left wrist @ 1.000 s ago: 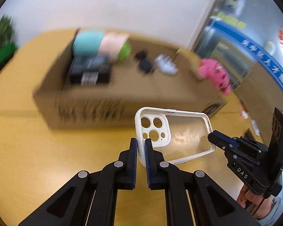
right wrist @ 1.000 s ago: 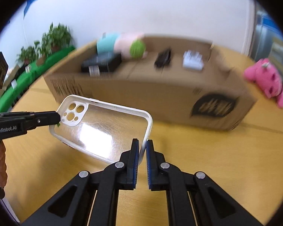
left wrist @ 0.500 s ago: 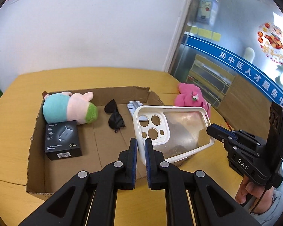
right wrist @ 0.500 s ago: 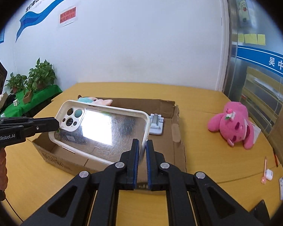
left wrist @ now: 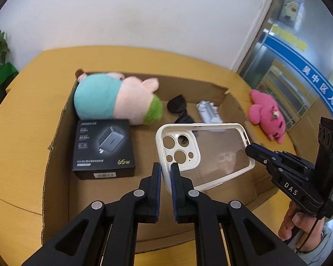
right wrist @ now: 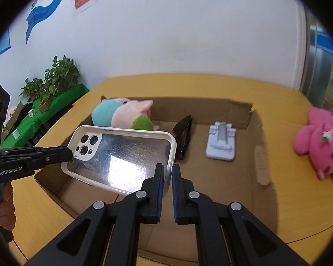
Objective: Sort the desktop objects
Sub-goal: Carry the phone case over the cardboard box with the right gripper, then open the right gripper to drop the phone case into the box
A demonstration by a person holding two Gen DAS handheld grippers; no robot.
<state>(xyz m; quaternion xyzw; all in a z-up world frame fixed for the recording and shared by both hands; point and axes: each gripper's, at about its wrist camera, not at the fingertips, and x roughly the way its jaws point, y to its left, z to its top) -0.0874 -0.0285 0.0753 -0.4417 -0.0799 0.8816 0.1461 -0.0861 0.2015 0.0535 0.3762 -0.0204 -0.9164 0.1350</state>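
A white-rimmed phone case (left wrist: 219,153) with a clear back hangs flat above the open cardboard box (left wrist: 60,133). My left gripper (left wrist: 165,173) is shut on its camera-hole end. My right gripper (left wrist: 249,149) comes in from the right and pinches the opposite end. The right wrist view shows the same case (right wrist: 126,150), with my right gripper (right wrist: 166,175) shut on its near end and my left gripper (right wrist: 70,153) holding the far end. The box (right wrist: 263,155) lies under the case.
In the box lie a teal and pink plush pig (left wrist: 113,99), a black charger carton (left wrist: 103,148), dark sunglasses (left wrist: 177,106) and a pale blue stand (right wrist: 221,144). A pink plush toy (right wrist: 319,141) rests on the yellow table right of the box. Potted plants (right wrist: 60,75) stand far left.
Both grippers carried the case forward together, from in front of the box's near wall to above its inside. The box contents now sit close beneath the case.
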